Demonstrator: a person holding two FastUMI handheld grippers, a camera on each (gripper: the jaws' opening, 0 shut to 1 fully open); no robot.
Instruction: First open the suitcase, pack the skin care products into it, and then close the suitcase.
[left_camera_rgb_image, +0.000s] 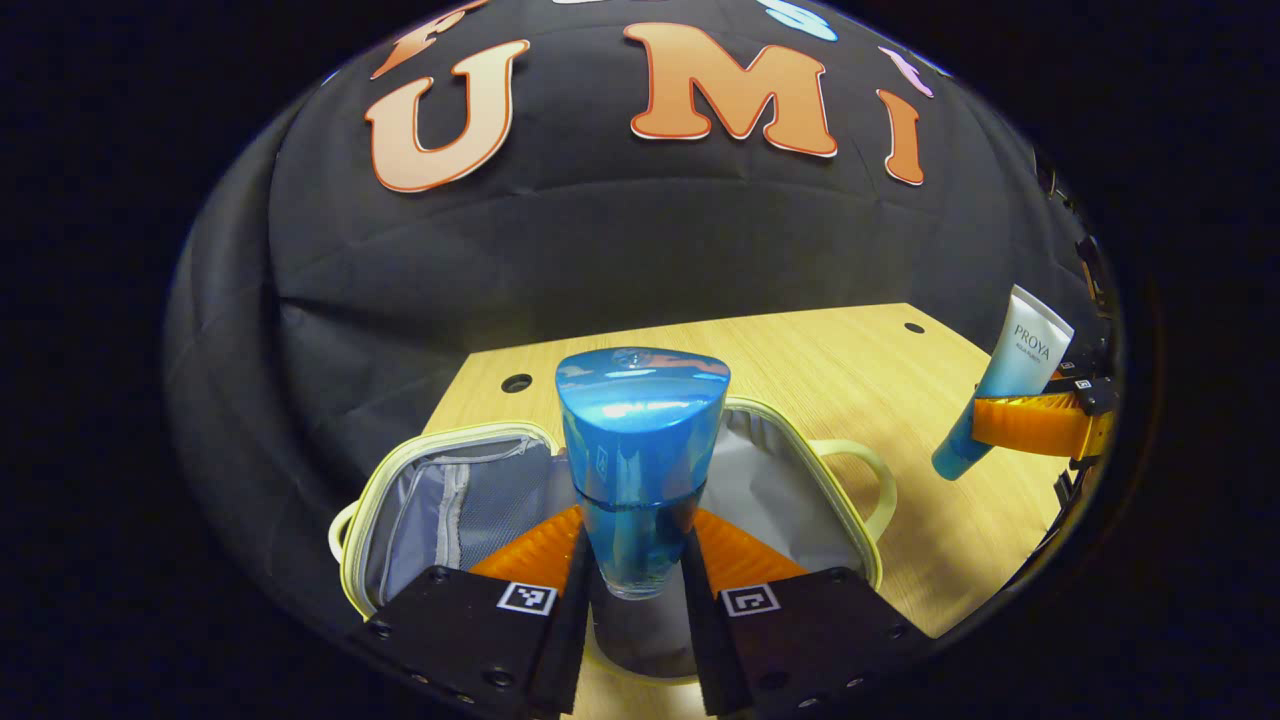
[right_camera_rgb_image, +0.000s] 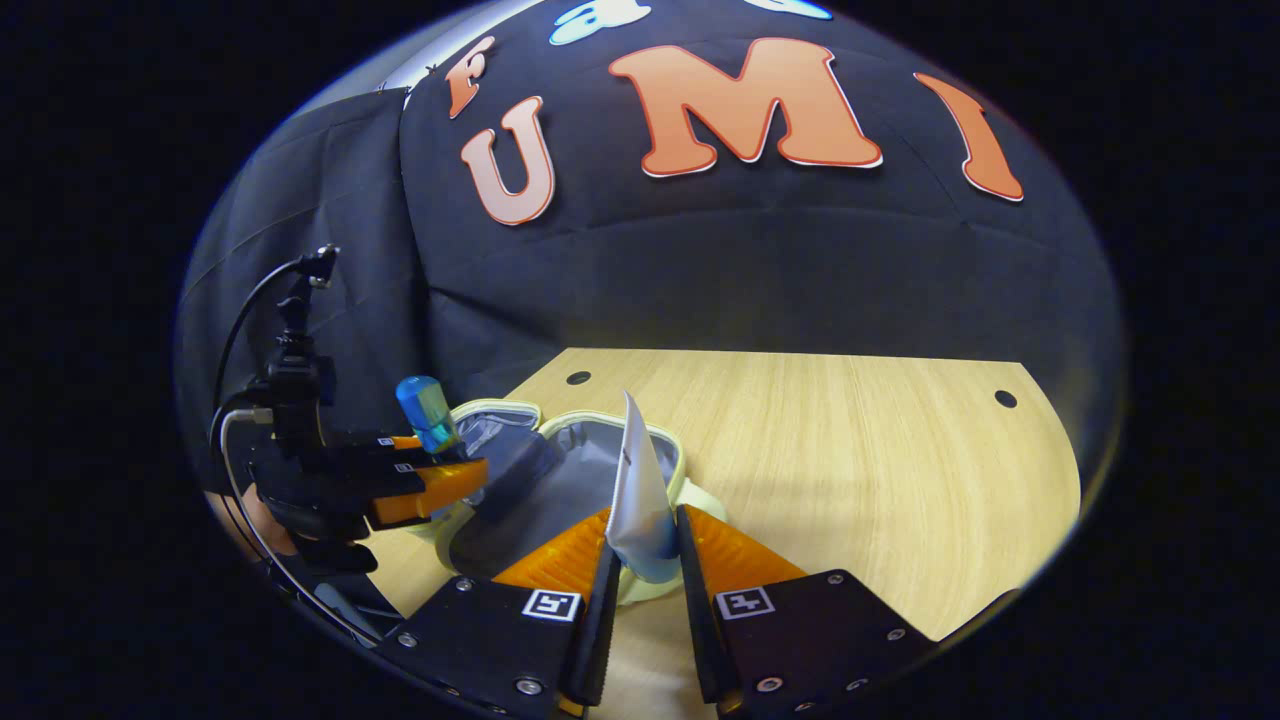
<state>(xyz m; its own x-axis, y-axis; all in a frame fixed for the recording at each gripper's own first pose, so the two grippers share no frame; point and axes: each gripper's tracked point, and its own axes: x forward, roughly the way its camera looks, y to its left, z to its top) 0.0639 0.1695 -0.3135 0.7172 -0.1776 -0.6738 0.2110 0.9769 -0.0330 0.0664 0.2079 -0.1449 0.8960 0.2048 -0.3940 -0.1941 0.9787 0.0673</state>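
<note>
Wooden table (right_camera_rgb_image: 850, 470) bears the open suitcase (left_camera_rgb_image: 780, 470). Packing step: left gripper (left_camera_rgb_image: 635, 560) clamps a bottle (left_camera_rgb_image: 640, 450), right gripper (right_camera_rgb_image: 645, 560) a tube (right_camera_rgb_image: 640, 490), both above it. Next, probably: lower and release.

The tube (left_camera_rgb_image: 1010, 385) carries printed lettering near its upper end, a brand word with a smaller line beneath it that is too small to make out. Square black-and-white coded markers (left_camera_rgb_image: 527, 598) sit on the left tongs (left_camera_rgb_image: 634, 560), one on each finger, and the same kind of markers (right_camera_rgb_image: 553, 604) sit on the right tongs (right_camera_rgb_image: 643, 555).
</note>
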